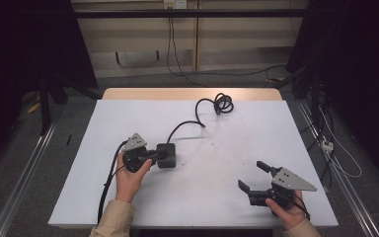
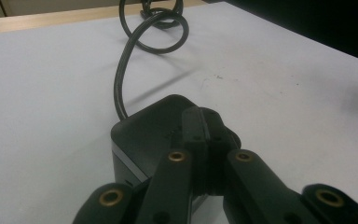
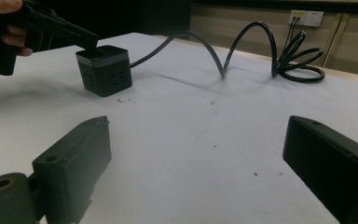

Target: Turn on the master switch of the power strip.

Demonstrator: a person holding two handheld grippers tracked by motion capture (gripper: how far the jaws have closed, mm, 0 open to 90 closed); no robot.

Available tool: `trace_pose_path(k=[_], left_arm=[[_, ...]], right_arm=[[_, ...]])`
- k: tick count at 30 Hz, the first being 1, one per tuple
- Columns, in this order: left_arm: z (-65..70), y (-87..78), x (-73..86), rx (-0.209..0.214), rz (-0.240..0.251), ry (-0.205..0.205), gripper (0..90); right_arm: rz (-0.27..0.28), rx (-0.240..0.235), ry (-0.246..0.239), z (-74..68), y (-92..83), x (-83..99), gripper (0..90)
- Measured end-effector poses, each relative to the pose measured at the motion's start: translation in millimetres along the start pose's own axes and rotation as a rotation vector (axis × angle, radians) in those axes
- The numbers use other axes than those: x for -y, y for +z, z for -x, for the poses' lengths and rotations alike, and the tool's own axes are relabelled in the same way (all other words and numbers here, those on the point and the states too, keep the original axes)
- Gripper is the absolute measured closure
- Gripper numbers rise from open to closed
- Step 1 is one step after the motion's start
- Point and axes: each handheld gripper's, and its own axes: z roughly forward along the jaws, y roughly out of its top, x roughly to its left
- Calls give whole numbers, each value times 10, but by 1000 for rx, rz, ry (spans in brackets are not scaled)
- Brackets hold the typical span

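Overhead plus two low views, shared cube [image 1: 168, 155]

A white table [image 1: 143, 207] carries a black cube-shaped socket block [image 1: 168, 155] left of centre. A black cable [image 1: 193, 119] runs from the block toward the far edge and ends in a loose coil [image 1: 223, 103]. The left gripper [image 1: 154, 154], held in the person's left hand [image 1: 130, 174], has its jaws closed together, their tips at the block's near-left side. The right gripper [image 1: 252, 176], held in the right hand [image 1: 287, 210], rests near the front right edge, jaws spread wide with nothing between them, well apart from the block.
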Motion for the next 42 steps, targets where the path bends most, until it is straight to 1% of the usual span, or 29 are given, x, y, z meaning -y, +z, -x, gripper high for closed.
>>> trace_pose_path(k=[3,17,21,24,42], left_arm=[[7,0,-1,-7,-3,8,900],[17,9,2,-13,0,11,900],[26,10,4,-21,-1,23,900],[25,10,7,-21,1,18,900],[27,11,7,-23,-1,23,900]], right_arm=[[0,0,1,-1,0,0,70],[3,1,-1,-3,-3,-4,70],[3,1,-2,-3,-6,-6,70],[4,1,-1,-3,-3,-5,70],[4,-1,-3,-7,-1,-5,70]])
